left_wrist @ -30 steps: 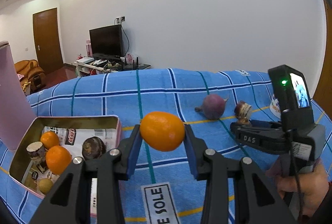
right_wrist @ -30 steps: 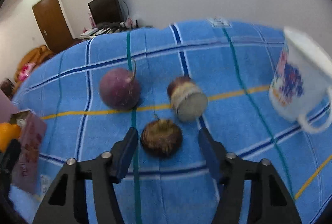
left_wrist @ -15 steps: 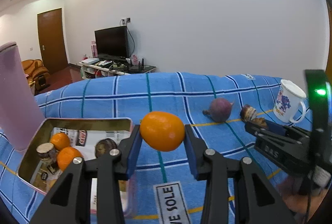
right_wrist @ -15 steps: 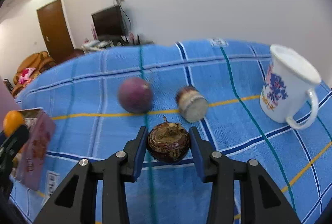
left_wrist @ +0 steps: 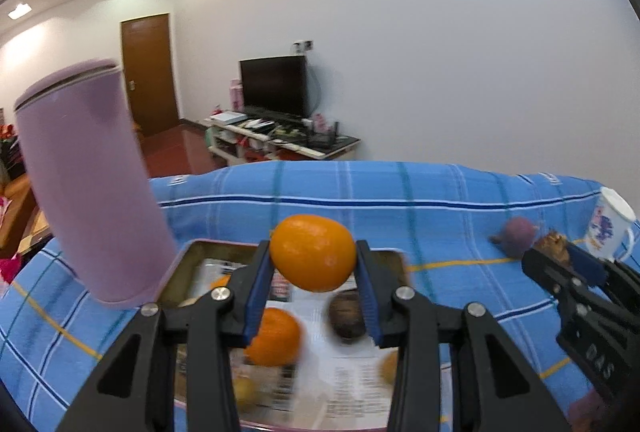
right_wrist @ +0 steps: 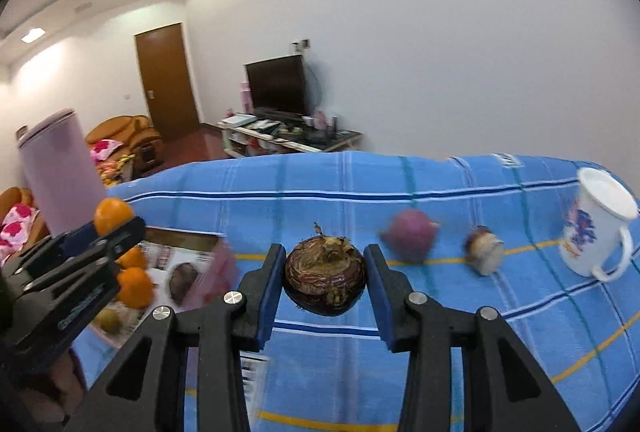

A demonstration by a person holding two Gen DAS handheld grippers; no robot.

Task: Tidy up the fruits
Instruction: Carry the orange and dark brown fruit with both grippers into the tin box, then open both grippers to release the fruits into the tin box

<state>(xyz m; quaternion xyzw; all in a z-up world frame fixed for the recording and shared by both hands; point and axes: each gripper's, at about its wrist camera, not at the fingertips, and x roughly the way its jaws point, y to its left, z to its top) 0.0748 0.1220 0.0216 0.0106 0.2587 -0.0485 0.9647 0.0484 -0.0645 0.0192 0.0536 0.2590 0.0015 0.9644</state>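
Left wrist: jaws clamped on orange (left_wrist: pixel 313 258); right's jaws clamped on mangosteen (right_wrist: pixel 325 280).

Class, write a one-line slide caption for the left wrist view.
Left gripper holds an orange above the open tin.

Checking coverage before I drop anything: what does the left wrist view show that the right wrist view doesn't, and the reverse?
Only the left wrist view looks deep into the tin, to its printed paper lining. Only the right wrist view shows the cut piece clearly, and sofas behind. Both show the left gripper clamping an orange, the right gripper clamping a dark brown fruit, the purple fruit, white mug and pink cylinder.
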